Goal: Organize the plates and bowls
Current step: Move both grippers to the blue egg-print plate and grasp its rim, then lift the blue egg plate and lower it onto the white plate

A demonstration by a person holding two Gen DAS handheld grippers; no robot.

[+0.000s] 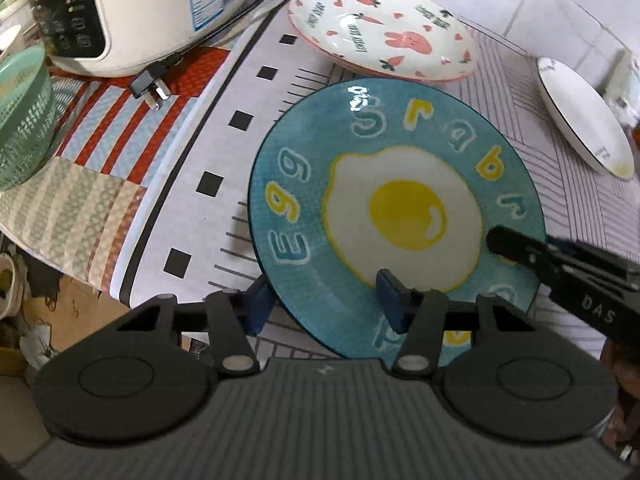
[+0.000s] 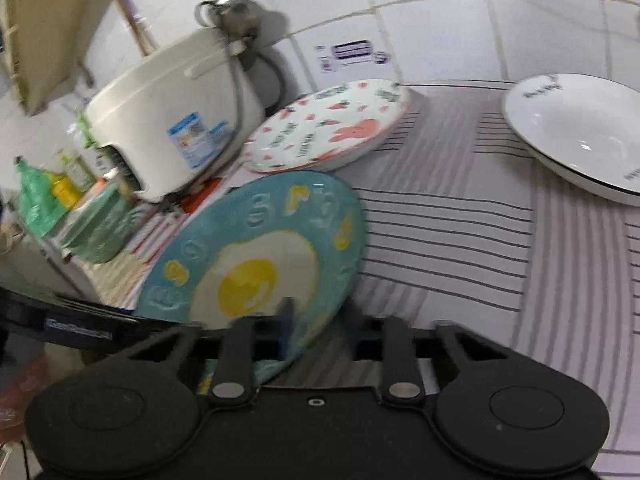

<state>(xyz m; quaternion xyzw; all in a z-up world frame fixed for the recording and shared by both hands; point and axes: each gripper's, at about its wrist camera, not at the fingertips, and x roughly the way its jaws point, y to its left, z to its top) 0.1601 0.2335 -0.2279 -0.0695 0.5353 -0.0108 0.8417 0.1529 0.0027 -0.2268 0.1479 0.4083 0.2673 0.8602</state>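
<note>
Left gripper (image 1: pixel 324 300): jaws about half apart, straddling the near rim of the round blue ceramic plate with a fried-egg picture and raised letters (image 1: pixel 400 208). One blue-padded finger (image 1: pixel 390 304) over the plate's upper face near the egg white; the other blue pad (image 1: pixel 256 304) outside and below the rim. Contact of pads with the glaze — cannot tell from the left wrist view.

Right gripper (image 2: pixel 320 332): jaws narrow, pinched onto the same plate's rim. In the left wrist view, seen as a black finger tip (image 1: pixel 504 240) lying on the rim at the plate's right edge. In the right wrist view, one blue pad (image 2: pixel 286 320) on the upper face by the yolk, plate edge passing between the fingers; frame blurred.

Blue plate position: tilted, on the white striped table mat (image 2: pixel 460 232), just in front of the white plate with pink rabbits, carrots and hearts (image 1: pixel 380 28); the two nearly touching. White shallow bowl with a thin dark rim (image 2: pixel 576 136) well apart to the right on the same mat.

Background: white rice cooker (image 1: pixel 140 12) behind left — black plug (image 1: pixel 150 88) beside it. Green plastic basket (image 1: pixel 24 120) at far left.
</note>
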